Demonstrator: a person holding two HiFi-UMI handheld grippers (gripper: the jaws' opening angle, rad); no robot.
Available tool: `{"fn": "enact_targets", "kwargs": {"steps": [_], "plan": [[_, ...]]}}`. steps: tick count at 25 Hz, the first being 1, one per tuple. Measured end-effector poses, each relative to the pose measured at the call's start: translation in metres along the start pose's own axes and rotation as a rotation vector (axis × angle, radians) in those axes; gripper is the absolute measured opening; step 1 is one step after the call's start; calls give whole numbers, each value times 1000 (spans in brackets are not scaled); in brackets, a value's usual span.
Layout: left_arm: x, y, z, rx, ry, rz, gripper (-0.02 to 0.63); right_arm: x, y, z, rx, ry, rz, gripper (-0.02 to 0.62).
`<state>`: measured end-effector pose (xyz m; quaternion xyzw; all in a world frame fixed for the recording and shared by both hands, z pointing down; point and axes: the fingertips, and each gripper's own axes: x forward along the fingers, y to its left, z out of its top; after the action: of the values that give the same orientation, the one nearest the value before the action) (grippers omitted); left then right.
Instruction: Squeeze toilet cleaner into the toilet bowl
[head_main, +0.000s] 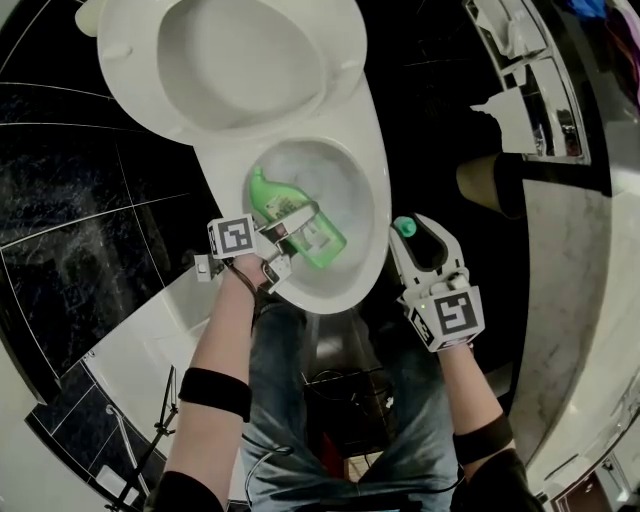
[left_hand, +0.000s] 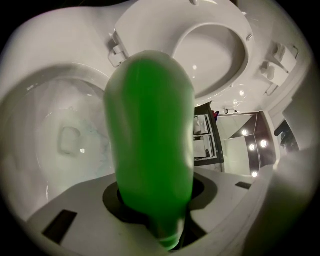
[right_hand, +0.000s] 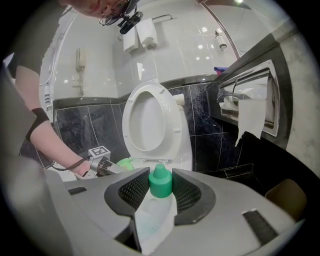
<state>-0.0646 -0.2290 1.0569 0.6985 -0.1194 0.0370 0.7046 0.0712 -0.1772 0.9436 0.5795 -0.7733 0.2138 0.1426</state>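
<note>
A green toilet cleaner bottle hangs over the open white toilet bowl, its neck pointing toward the raised lid. My left gripper is shut on its body. In the left gripper view the bottle fills the middle between the jaws, with the bowl behind it at left. Beside the bowl's right rim my right gripper is shut on the bottle's green cap. In the right gripper view the cap sits upright between the ribbed pads, and the bottle shows beyond it.
The seat and lid stand raised. A holder with hanging toilet paper is on the right wall, a brown object below it. The person's jeans and a black wire basket lie below the bowl. Dark tiles surround it.
</note>
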Motion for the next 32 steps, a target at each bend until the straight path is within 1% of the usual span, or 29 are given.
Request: {"fn": "enact_targets", "kwargs": {"steps": [5, 8, 10, 16, 19, 23, 32], "plan": [[-16, 3, -2, -32, -50, -2, 178, 1, 7, 0, -9, 9, 17, 147], [-19, -1, -11, -31, -57, -22, 178, 0, 12, -1, -15, 19, 31, 147], [-22, -1, -17, -47, -67, -29, 178, 0, 17, 0, -20, 23, 41, 147], [-33, 0, -32, -76, -96, -28, 178, -2, 29, 7, -24, 28, 69, 147], [-36, -3, -36, -90, -126, -45, 178, -3, 27, 6, -38, 24, 70, 147], [-44, -2, -46, -110, -152, -40, 178, -7, 31, 5, -43, 26, 78, 147], [-61, -9, -71, -148, -214, -56, 178, -15, 35, 10, -53, 35, 80, 147]]}}
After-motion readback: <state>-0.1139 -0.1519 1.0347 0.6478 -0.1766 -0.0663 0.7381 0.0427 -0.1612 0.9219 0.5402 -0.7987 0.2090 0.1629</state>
